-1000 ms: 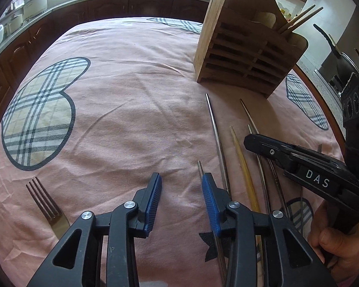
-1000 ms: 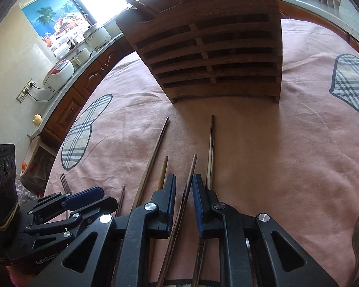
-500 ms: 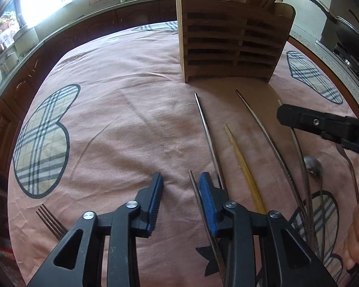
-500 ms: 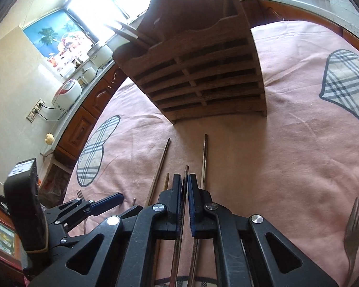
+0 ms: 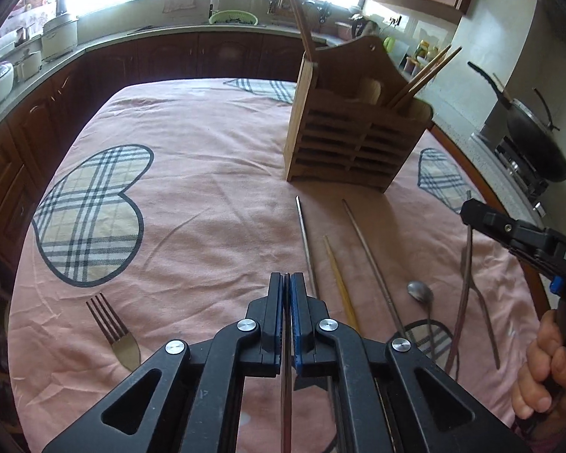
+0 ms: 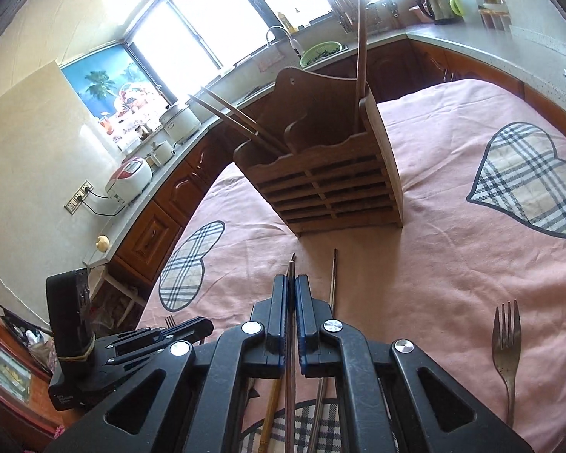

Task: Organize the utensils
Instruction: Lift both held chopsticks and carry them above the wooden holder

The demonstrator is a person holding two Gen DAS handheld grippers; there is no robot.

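Left wrist: left gripper (image 5: 287, 283) jaws pinch a steel chopstick (image 5: 286, 385) above the desk (image 5: 207, 196); rack (image 5: 352, 139) ahead.
Right wrist: right gripper (image 6: 291, 294) jaws pinch a dark chopstick (image 6: 291, 396).
Risk: thin sticks could pivot or slip, missing the rack's slot.

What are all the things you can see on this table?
Cloth: one, pink with plaid hearts, covering the table.
Holder: one, wooden, standing at the far end.
Standing chopsticks: a few, brown, sticking up from the holder.
Loose chopsticks: three, two metal and one yellow, lying in front of the holder.
Spoon: one, metal, right of them.
Forks: two, metal, one at each side.
Left gripper: black and blue, shut on a metal chopstick.
Right gripper: black and blue, shut on a brown chopstick.
Hand: one, holding the right gripper.
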